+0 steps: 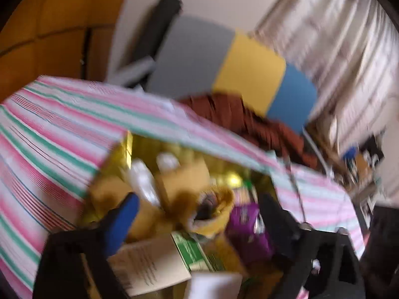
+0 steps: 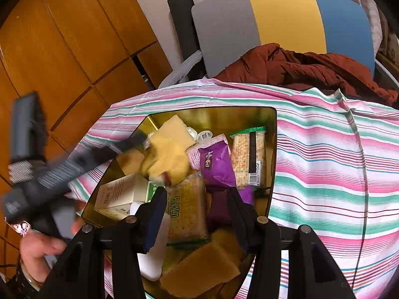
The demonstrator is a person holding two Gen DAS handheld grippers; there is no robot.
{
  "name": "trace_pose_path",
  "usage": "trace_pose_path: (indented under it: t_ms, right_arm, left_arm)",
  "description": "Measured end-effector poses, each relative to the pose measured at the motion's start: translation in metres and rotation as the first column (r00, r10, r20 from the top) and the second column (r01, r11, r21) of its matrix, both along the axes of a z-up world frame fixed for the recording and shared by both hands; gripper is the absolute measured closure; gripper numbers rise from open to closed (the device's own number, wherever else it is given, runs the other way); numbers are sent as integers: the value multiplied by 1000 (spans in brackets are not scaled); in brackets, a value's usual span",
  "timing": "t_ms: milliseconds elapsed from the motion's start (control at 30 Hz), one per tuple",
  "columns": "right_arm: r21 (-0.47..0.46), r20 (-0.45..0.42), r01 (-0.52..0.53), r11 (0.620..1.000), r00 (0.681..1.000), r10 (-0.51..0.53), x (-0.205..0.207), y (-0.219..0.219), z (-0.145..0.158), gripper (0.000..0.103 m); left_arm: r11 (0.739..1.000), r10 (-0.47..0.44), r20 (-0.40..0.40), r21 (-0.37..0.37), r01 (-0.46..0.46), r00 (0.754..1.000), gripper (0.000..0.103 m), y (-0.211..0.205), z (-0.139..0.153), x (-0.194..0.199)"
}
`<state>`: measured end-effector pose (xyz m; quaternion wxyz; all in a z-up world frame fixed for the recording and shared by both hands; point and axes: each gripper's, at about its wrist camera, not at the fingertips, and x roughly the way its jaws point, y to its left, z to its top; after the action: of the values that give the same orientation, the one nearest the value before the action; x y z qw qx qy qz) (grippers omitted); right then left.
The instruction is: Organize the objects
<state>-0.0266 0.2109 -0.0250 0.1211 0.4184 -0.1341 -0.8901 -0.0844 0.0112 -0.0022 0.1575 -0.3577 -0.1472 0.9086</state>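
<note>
An open gold tin (image 2: 224, 117) sits on a striped cloth and holds several snack packets. My right gripper (image 2: 197, 209) hangs over its near side, shut on a tan cracker packet (image 2: 187, 211), with a dark purple packet pressed beside it. My left gripper (image 1: 199, 216) stands wide open above the tin (image 1: 149, 144); a crumpled yellow packet (image 1: 212, 209) lies loose between its fingers, with no pad pressing on it. From the right wrist, that yellow packet (image 2: 172, 154) is blurred at the tin's left side. A purple packet (image 2: 217, 162), a green-edged cracker bar (image 2: 249, 157) and a cream box (image 2: 119, 194) lie inside.
The striped cloth (image 2: 324, 162) covers the table around the tin. Behind it stands a chair with a grey, yellow and blue back (image 2: 281, 17), a rust-brown jacket (image 2: 299, 67) on it. Wooden cabinet doors (image 2: 62, 37) are at left, a curtain (image 1: 336, 37) at right. A hand (image 2: 37, 251) holds the left gripper.
</note>
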Motion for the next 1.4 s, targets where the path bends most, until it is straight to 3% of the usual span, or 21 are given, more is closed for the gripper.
trace_pose_path:
  t_ms: [100, 167, 333, 433, 600, 700, 833, 967, 1267, 1400]
  right_arm:
    - [3, -3, -10, 1000, 1000, 10, -1, -3, 2, 53]
    - [7, -7, -32, 999, 999, 32, -4, -8, 3, 53]
    - [17, 2, -55, 998, 999, 55, -10, -18, 3, 60]
    - [35, 5, -56, 998, 998, 56, -7, -23, 4, 60]
    - [130, 29, 15, 991, 999, -19, 2, -26, 8, 58]
    - [151, 36, 48, 987, 998, -54, 5, -23, 11, 54]
    - [196, 21, 76, 978, 996, -82, 10, -24, 16, 52]
    - [280, -7, 130, 951, 991, -133, 16, -30, 24, 48]
    - [325, 42, 220, 920, 968, -246, 15, -35, 27, 45]
    - [316, 68, 234, 920, 961, -267, 19, -33, 24, 45]
  left_arm:
    - [998, 63, -66, -23, -65, 996, 2, -12, 21, 6]
    - [986, 125, -96, -94, -134, 988, 0, -15, 29, 13]
    - [917, 212, -122, -319, -241, 970, 0, -9, 27, 28]
    - [895, 207, -71, -389, -218, 976, 0, -2, 17, 36]
    - [900, 183, -6, -401, -170, 983, 0, 7, -1, 53]
    - [880, 206, 7, -438, -182, 979, 0, 11, -5, 61]
    - [870, 224, 16, -453, -192, 975, 0, 12, -3, 71]
    - [879, 223, 31, -439, -187, 974, 0, 8, 3, 77]
    - [839, 249, -16, -495, -224, 968, 0, 6, 15, 87]
    - [846, 256, 13, -486, -218, 967, 0, 2, 16, 85]
